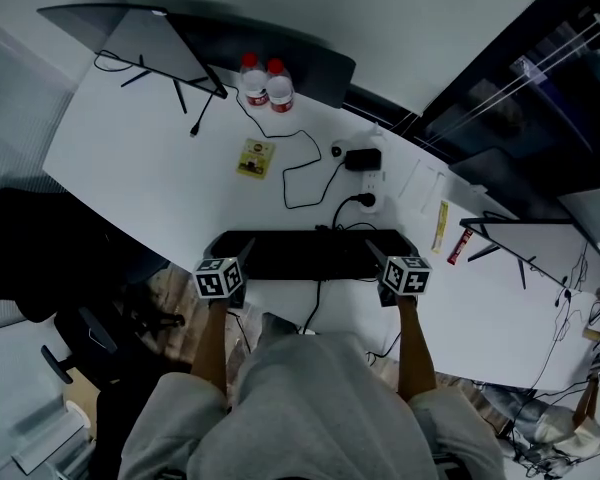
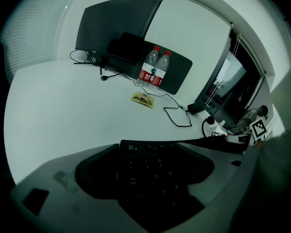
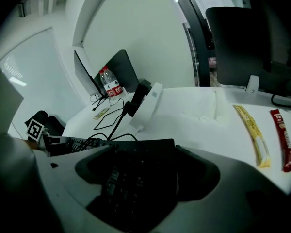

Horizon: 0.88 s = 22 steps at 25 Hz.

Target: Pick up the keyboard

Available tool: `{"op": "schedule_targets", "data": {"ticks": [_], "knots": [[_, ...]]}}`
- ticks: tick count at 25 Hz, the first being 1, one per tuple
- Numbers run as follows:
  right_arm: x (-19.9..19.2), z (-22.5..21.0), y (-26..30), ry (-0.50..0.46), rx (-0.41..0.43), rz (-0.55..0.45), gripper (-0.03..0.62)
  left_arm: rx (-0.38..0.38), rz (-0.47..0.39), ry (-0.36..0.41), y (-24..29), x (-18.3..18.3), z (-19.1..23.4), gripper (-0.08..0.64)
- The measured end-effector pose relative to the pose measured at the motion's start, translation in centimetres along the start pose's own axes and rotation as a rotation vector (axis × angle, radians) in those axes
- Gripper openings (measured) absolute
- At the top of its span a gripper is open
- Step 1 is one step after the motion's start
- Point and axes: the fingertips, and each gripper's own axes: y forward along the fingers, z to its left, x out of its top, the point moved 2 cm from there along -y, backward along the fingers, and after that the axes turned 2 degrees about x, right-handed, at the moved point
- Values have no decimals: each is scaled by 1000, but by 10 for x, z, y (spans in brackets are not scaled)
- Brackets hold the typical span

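**Both tools at the keyboard's ends, jaws apart**

My left forearm (image 1: 212,343) and right forearm (image 1: 412,343) reach straight forward from my grey-clad lap (image 1: 300,398), roughly parallel. Each carries a tool to the near side of the long black keyboard (image 1: 310,253). The keyboard lies crosswise along the near edge of the white surface (image 1: 150,158), and its cable (image 1: 313,303) hangs off that edge toward me.

The left tool (image 2: 153,149) sits at the keyboard's left end. Its jaws are spread wide, and the Esc-to-Z corner of the keys fills the gap between them. I can't see them clamping on anything. The right tool (image 3: 143,149) mirrors it at the right end, jaws likewise spread, with the last columns of keys between them.

Two clear plastic bottles with red caps and red labels (image 1: 265,85) stand upright and touching each other, well beyond the keyboard and to its left. I can't make out how full they are. A white power strip (image 1: 368,183) lies just beyond the keyboard's right half. It holds a black adapter (image 1: 363,158) and a black plug (image 1: 365,200).

A small yellow packet (image 1: 256,157) lies between the keyboard and the bottles, with a thin black wire (image 1: 300,173) looping beside it. A long yellow sachet (image 1: 440,226) and a red sachet (image 1: 460,246) lie just past the keyboard's right end. A dark monitor (image 1: 150,38) stands far beyond its left end.
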Motion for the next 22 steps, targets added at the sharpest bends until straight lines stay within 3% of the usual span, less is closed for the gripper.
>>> {"op": "schedule_targets", "data": {"ticks": [5,22], "knots": [[-2,-1,2,36,36,-1,385,14,-19,-6,-1,1,1,322],[-1,-2,-1,66,23,3,368,38,-44,-30,0,2,-2,325]]}}
